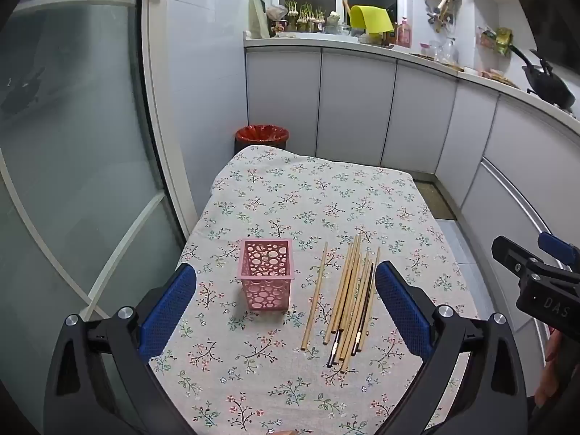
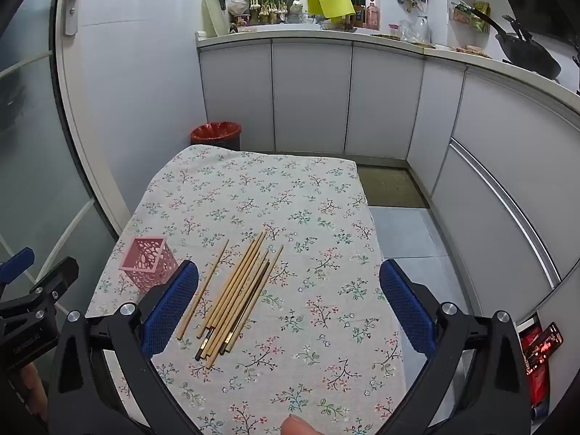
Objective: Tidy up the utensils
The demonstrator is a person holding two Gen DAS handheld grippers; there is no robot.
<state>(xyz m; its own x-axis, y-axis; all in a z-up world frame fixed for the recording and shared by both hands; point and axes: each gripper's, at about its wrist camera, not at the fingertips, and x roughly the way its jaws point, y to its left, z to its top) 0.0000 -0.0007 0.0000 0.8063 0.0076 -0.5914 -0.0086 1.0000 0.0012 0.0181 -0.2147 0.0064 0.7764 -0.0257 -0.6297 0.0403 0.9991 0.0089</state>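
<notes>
While both grippers hang over the table's near edge, the left gripper (image 1: 286, 311) and right gripper (image 2: 290, 308) are spread wide and hold nothing. A pink basket (image 1: 266, 273) stands near the table's (image 1: 326, 188) left edge, just beside loose chopsticks (image 1: 348, 301).

Red bin (image 1: 261, 136) — black wok (image 2: 527, 57)

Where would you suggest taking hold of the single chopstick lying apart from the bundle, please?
Grip the lone chopstick near mid-length, coming from above with the fingers either side of its width. It lies flat on the tablecloth, with clear cloth between it, the pink holder and the bundle.
</notes>
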